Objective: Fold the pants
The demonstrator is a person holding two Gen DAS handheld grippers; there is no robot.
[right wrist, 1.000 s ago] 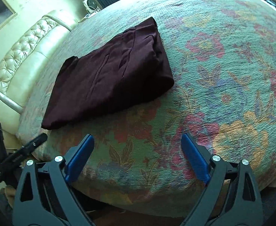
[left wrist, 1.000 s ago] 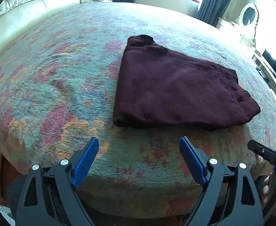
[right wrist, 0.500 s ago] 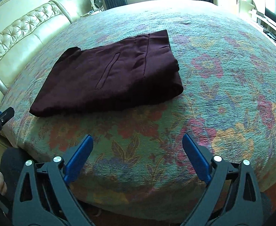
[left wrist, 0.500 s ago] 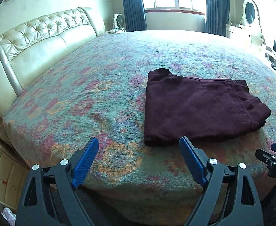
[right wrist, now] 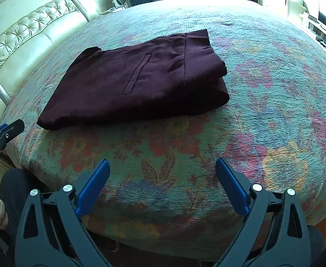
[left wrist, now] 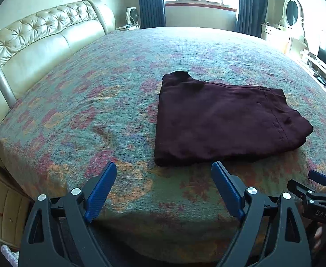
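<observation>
Maroon pants [left wrist: 225, 122], folded into a flat rectangle on the floral bedspread [left wrist: 96, 111] ahead of left gripper [left wrist: 164, 191] and right gripper [right wrist: 163, 184], both spread and empty; judged complete, so withdraw without snagging edges.

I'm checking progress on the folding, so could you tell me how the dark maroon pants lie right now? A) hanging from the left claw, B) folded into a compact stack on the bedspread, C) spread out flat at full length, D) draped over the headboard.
B: the pants lie as a layered, folded stack on the floral bedspread, and both claws are open and clear of them.
</observation>
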